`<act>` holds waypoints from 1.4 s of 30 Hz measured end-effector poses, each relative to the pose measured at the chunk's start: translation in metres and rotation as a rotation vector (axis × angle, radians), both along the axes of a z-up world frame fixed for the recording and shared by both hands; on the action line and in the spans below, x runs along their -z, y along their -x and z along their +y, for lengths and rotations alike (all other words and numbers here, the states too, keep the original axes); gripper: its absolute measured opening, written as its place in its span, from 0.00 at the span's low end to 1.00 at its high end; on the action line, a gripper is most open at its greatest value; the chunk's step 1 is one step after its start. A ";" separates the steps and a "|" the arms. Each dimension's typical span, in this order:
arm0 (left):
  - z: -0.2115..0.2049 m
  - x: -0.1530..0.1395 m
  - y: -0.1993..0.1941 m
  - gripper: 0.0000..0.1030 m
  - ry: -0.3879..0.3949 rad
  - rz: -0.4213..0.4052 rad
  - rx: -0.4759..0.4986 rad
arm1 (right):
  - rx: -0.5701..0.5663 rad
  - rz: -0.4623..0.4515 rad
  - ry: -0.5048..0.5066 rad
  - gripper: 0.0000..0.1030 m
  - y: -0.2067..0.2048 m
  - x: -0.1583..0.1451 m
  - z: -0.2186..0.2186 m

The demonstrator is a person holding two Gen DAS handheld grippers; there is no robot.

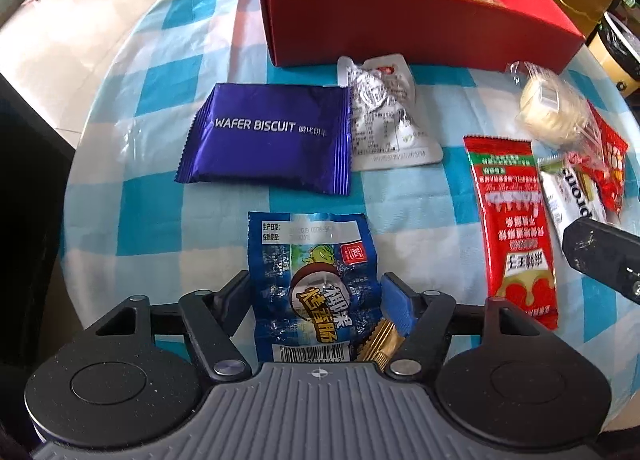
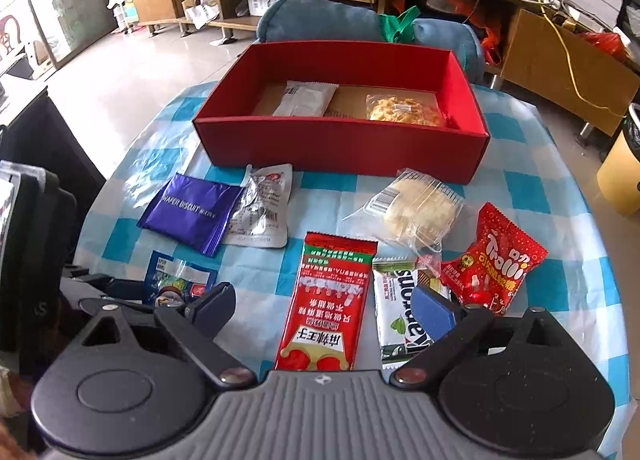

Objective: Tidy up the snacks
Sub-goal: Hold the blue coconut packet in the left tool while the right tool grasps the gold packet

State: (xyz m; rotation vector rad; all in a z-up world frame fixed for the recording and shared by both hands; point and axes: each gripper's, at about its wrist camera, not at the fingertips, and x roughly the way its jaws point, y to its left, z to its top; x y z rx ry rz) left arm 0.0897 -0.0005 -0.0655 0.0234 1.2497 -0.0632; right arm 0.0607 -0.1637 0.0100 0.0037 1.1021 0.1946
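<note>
A blue sausage packet [image 1: 308, 280] lies flat on the checked tablecloth between the fingers of my left gripper [image 1: 316, 288]. The pads stand close at its two long edges; the packet looks unsqueezed, so the gripper is open. My right gripper [image 2: 324, 296] hangs wide open over a long red packet [image 2: 328, 300] and a green-and-white gum packet [image 2: 396, 312], holding nothing. One right finger [image 1: 596, 252] shows in the left wrist view. The red box [image 2: 340, 144] at the back holds a white packet [image 2: 308, 98] and a clear bag of yellow snacks [image 2: 402, 108].
A purple wafer biscuit packet [image 1: 268, 136] and a silver pouch [image 1: 384, 120] lie in front of the box. A clear-wrapped pastry [image 2: 416, 212] and a red Trolli bag [image 2: 496, 260] lie to the right. The round table's edge [image 1: 80, 164] is at the left.
</note>
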 end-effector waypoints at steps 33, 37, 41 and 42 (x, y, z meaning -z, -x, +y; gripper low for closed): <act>0.030 0.001 0.002 0.73 0.099 0.042 -0.027 | -0.521 0.163 0.121 0.58 0.044 0.071 0.108; 0.027 0.001 0.002 0.76 0.084 0.045 -0.008 | -0.508 0.151 0.131 0.44 0.047 0.068 0.109; 0.025 0.003 0.002 0.81 0.081 0.047 0.000 | -0.425 0.184 0.091 0.37 0.043 0.065 0.087; 0.025 0.003 0.002 0.83 0.083 0.052 0.000 | -0.412 0.189 0.091 0.37 0.044 0.066 0.083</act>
